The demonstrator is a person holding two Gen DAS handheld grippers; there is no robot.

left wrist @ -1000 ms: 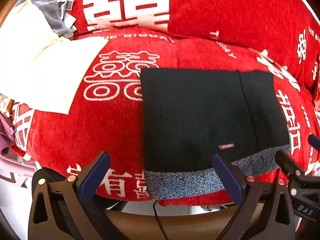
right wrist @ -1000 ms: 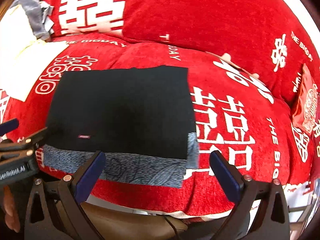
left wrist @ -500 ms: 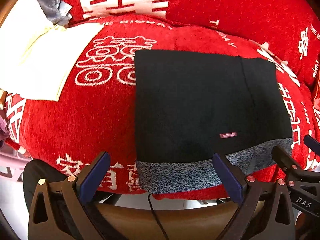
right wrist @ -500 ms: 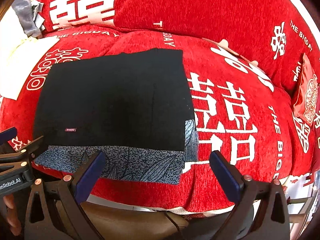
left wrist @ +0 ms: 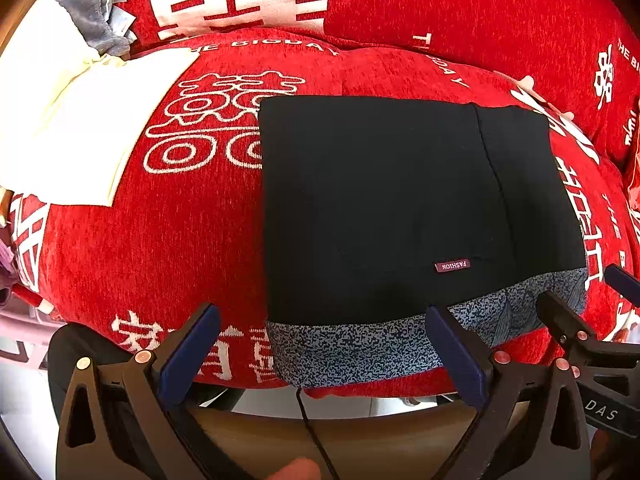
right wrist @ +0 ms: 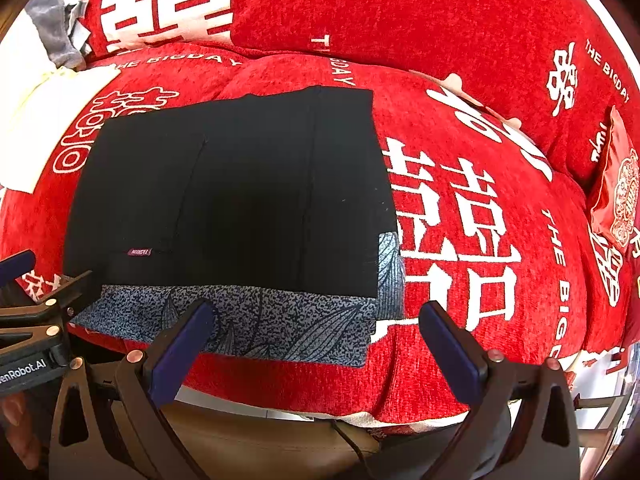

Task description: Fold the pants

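Observation:
The black pants lie folded into a flat rectangle on the red cushion, with a grey patterned waistband along the near edge and a small maroon label. My left gripper hangs open just in front of the waistband's left half, holding nothing. In the right wrist view the same pants fill the left centre, and my right gripper is open over the waistband's right corner. Each gripper's tip shows at the other view's edge.
A cream cloth and a grey garment lie at the far left of the cushion. A red back cushion rises behind. A red packet sits at the right. The wooden sofa edge runs below the grippers.
Both grippers have risen and drawn back a little from the pants, staying open. The pants have not moved.

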